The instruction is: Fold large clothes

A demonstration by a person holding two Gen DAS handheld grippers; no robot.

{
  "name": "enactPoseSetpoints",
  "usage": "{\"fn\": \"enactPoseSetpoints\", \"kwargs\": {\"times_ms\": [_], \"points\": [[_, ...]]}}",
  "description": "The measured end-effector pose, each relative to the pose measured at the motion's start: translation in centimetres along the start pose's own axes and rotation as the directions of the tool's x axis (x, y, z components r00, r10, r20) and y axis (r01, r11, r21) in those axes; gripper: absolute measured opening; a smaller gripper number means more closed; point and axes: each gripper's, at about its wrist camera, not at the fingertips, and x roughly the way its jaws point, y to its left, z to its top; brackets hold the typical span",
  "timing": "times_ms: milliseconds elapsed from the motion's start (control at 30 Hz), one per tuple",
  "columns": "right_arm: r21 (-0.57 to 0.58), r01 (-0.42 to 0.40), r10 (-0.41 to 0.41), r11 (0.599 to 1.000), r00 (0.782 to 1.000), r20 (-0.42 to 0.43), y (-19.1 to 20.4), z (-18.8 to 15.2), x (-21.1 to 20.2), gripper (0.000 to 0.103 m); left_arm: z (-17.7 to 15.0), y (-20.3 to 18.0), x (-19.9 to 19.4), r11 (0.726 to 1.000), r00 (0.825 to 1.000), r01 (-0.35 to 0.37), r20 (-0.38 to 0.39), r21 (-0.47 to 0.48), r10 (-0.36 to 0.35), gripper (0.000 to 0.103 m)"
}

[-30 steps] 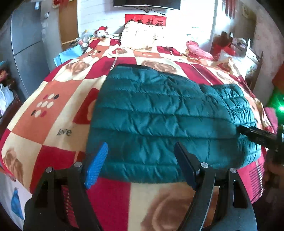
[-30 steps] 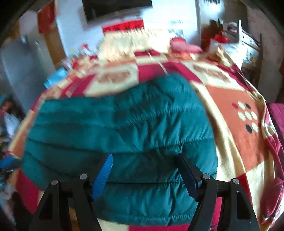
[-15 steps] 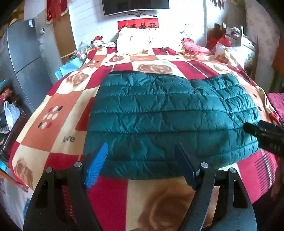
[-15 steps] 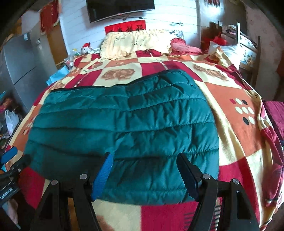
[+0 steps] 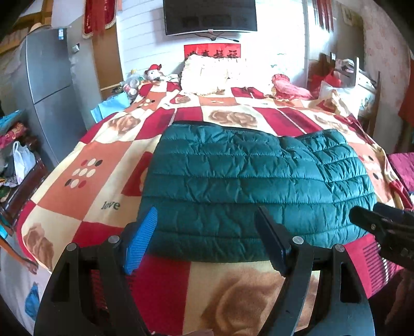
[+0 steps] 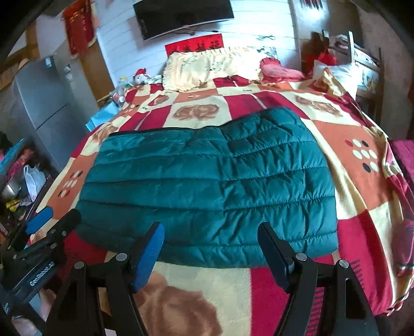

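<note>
Left gripper [image 5: 207, 237] and right gripper [image 6: 211, 249] gape apart beside folded green jacket [image 5: 253, 191].

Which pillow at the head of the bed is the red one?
The small round ruffled pillow on the right side is the red one. The wide fringed pillow beside it, under the TV, is cream.

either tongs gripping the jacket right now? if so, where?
Nothing is held. The left tongs and right tongs are both open, short of the near edge of the green jacket, which lies folded on the bed.
</note>
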Motion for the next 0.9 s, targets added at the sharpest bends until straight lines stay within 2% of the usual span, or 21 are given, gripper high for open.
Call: {"fn": "enactPoseSetpoints", "kwargs": {"times_ms": [100, 367, 900], "points": [[-0.007, -0.038, 0.038, 0.999, 0.999, 0.008, 1.2, -0.2, -1.1, 0.072, 0.0, 0.4, -0.1, 1.000, 1.000, 0.002, 0.000, -0.017, -0.002, 0.078], [-0.070, -0.009, 0.012, 0.998, 0.999, 0.039, 3.0, -0.4, -1.8, 0.074, -0.1, 0.7, -0.7, 1.000, 1.000, -0.002, 0.014, -0.023, 0.002, 0.078], [-0.047, 0.018, -0.017, 0.999, 0.999, 0.030, 1.7, -0.3, -0.6, 0.076, -0.1, 0.7, -0.6, 1.000, 1.000, -0.008, 0.013, -0.021, 0.008, 0.078]]}}
